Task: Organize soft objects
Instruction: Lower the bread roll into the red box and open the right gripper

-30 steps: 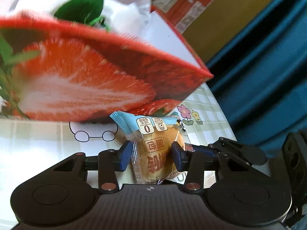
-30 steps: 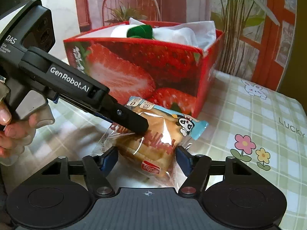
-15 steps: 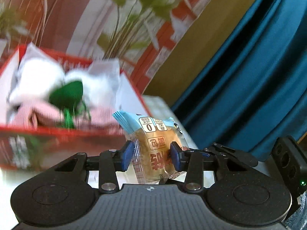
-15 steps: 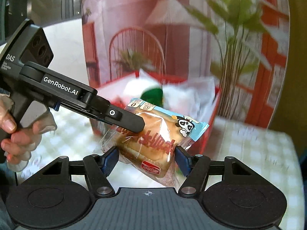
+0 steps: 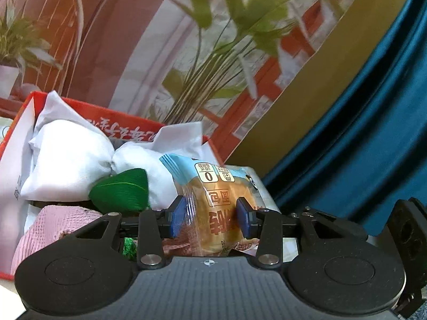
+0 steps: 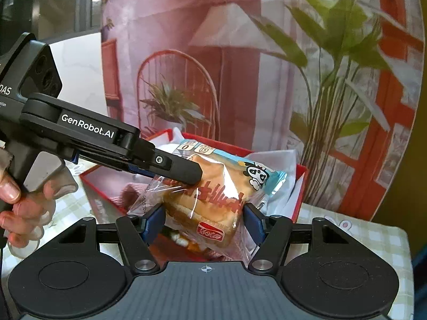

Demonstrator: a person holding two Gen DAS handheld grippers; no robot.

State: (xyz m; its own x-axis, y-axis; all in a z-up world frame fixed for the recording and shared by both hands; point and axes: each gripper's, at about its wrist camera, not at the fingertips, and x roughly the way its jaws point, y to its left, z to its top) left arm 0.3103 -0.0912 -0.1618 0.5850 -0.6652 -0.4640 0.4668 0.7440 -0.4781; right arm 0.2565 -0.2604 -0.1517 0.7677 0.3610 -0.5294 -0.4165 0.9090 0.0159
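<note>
Warm bright light; wrapper glare; backdrop motion-blurred; fisheye edges bent, vignetted.

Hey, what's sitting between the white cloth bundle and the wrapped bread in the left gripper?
A green leaf-shaped soft item lies between the white cloth bundle and the wrapped bread, inside the red box; the left wrist view shows it.

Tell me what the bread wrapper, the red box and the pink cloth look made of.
Bread wrapper: thin clear plastic film, glossy; it glares and crinkles. Red box: likely printed cardboard, with thin stiff walls, white inside. Pink cloth: soft knit or waffle-weave fabric, matte, with a gridded texture.
</note>
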